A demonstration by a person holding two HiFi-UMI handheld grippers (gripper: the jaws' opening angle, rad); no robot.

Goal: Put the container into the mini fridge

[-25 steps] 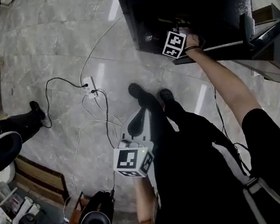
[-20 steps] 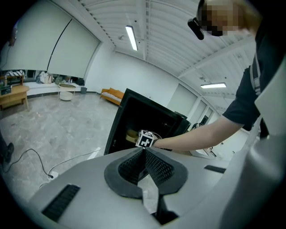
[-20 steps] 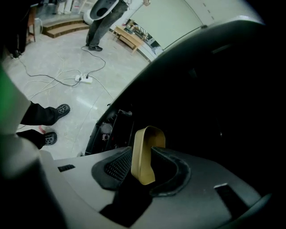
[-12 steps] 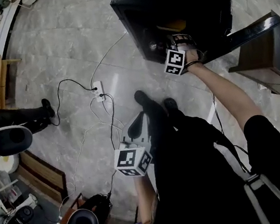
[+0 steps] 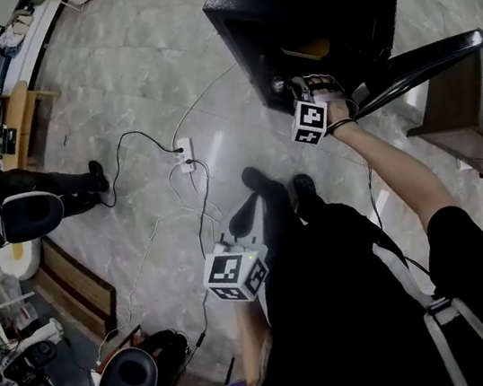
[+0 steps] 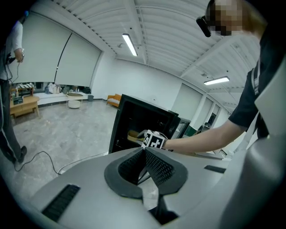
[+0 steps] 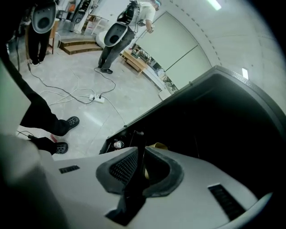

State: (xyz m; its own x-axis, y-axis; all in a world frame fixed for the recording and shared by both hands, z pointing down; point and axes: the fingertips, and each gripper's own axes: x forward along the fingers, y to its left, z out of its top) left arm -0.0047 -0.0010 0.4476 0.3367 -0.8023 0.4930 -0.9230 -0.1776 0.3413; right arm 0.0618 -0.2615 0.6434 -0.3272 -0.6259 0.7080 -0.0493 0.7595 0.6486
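The black mini fridge [image 5: 320, 2] stands on the floor with its door [image 5: 425, 63] swung open to the right. A yellowish container [image 5: 309, 48] lies inside on the shelf, and shows as a pale sliver [image 7: 156, 146] just beyond my right jaws. My right gripper [image 5: 302, 89] is at the fridge mouth. Its jaws are closing to a narrow gap with nothing between them. My left gripper [image 5: 243, 213] hangs low by my legs with its pads touching and nothing held. From the left gripper view I see the right gripper's marker cube [image 6: 154, 140] in front of the fridge [image 6: 129, 118].
A white power strip [image 5: 184, 151] with trailing cables lies on the marble floor left of my feet. Office chairs [image 5: 32, 216] [image 5: 130, 378] and a seated person's legs are at the left. A round metal knob [image 7: 118, 144] sits low inside the fridge's left edge.
My right gripper has drawn back from deep in the fridge to its mouth. The left gripper has stayed by my legs. My head view has shifted a little.
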